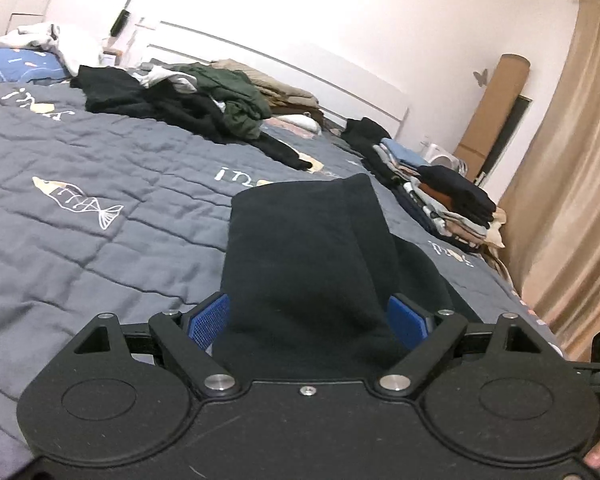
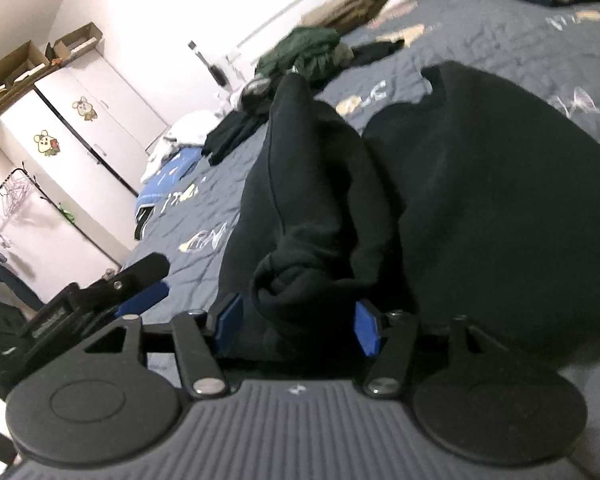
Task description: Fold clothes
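Left wrist view, taken from left to right: a grey-blue quilt [image 1: 100,152] with stitched fish and lettering covers the bed; on it lies a loose heap of unfolded clothes [image 1: 188,100], black and dark green. Nearer, a black garment [image 1: 308,256], thick and matte, rises in a soft folded ridge between the blue pads of the left gripper [image 1: 306,320]. Its jaws stand wide and the cloth fills the gap, but I cannot tell whether the pads press on it. Further right, a stack of folded clothes [image 1: 452,204] sits at the bed's edge, beside a beige curtain [image 1: 572,168].

Right wrist view: a white wardrobe [image 2: 80,132] stands at left. The right gripper [image 2: 296,326] has its jaws partly apart, a bunched roll of the same black garment [image 2: 480,208] between them; grip unclear. Its broad body spreads rightward on the quilt.
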The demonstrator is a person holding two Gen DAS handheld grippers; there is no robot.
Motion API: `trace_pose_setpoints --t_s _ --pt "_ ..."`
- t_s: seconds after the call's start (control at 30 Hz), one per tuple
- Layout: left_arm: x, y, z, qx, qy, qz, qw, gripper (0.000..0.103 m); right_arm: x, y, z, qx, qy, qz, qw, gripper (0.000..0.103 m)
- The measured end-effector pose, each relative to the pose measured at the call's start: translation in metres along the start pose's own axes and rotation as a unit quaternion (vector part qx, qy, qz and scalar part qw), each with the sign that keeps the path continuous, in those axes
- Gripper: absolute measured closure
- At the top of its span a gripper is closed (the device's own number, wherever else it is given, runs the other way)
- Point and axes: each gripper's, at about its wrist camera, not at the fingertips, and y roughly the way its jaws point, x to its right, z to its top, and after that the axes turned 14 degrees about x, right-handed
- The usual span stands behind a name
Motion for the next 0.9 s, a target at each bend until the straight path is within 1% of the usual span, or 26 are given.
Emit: trace_pose_setpoints --t_s 0.03,0.07,0.17,0.2,0.33,0.47,0.53,0.67,0.7,0.73,0.77,0.83,0.9 --pt "0.000 -0.003 0.000 0.000 -0.001 0.003 1.0000 0.017 0.002 0.003 -0.001 -0.004 0.009 -0.005 1.000 0.037" --pt "0.000 -0.004 0.000 0.001 -0.003 0.006 1.0000 0.017 0.002 0.006 -0.002 -0.014 0.014 -0.014 1.000 0.036" --pt "-0.004 -0.005 0.000 0.001 -0.008 0.013 0.9999 0.017 0.000 0.013 -0.005 -0.056 -0.024 -0.057 0.996 0.036" --pt "-0.005 -0.005 0.000 0.000 -0.009 0.014 0.9999 0.017 0.003 0.013 -0.005 -0.055 -0.018 -0.060 0.996 0.036" --pt "-0.007 -0.003 -0.001 -0.003 -0.019 0.018 0.9997 0.017 0.016 0.015 -0.006 -0.024 0.042 -0.039 0.998 0.036" --pt "-0.004 -0.005 -0.001 -0.001 -0.012 0.011 0.9999 0.017 0.014 0.014 0.002 0.033 0.073 -0.007 0.997 0.036" --pt "-0.003 -0.006 -0.001 -0.001 -0.006 0.008 1.0000 0.017 0.017 0.022 0.002 0.036 0.083 -0.017 0.996 0.035" --pt "0.003 -0.006 -0.005 -0.011 0.027 0.007 0.9995 0.017 0.020 0.034 -0.002 0.036 0.092 -0.031 0.995 0.037" --pt "0.004 -0.006 -0.006 -0.012 0.035 0.007 0.9993 0.017 0.017 0.033 -0.003 0.039 0.084 -0.033 0.995 0.043" --pt "0.005 -0.007 -0.006 -0.014 0.042 0.006 0.9990 0.017 0.014 0.033 -0.003 0.041 0.075 -0.031 0.996 0.057" --pt "0.006 -0.006 -0.006 -0.016 0.046 0.005 0.9988 0.017 0.012 0.033 -0.002 0.044 0.072 -0.030 0.996 0.062" --pt "0.008 -0.006 -0.007 -0.019 0.059 0.004 0.9981 0.017 0.012 0.027 0.002 0.055 0.090 -0.023 0.994 0.072" --pt "0.012 -0.009 -0.006 -0.017 0.082 -0.002 0.9965 0.017 0.014 0.015 0.014 0.079 0.107 -0.009 0.991 0.075"
